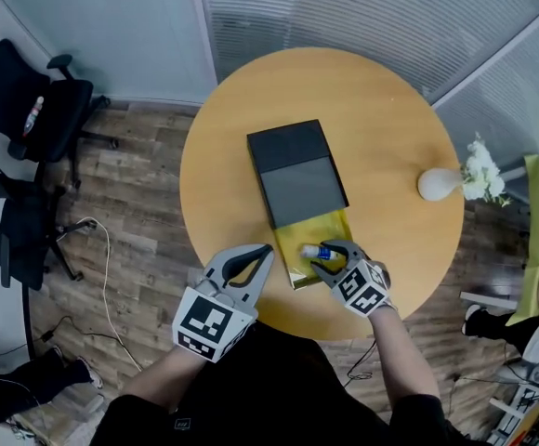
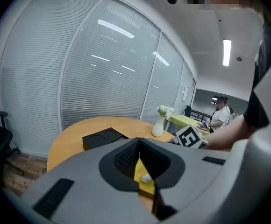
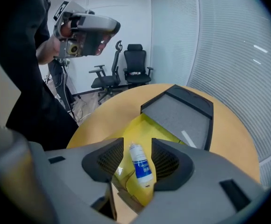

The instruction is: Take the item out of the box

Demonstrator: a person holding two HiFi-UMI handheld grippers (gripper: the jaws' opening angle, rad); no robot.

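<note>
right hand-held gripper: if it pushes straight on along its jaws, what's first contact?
Most likely the small white-and-blue bottle lying in the yellow tray: it sits between the open jaws of the right hand-held gripper. Beyond it is only the tray floor, though depth is hard to judge.

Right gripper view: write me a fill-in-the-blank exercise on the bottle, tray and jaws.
The small bottle lies on the ____ tray.
The jaws of the right gripper, on either side of it, are ____.
The black box sits on a ____ wooden table.
Missing words: yellow; open; round.
</note>
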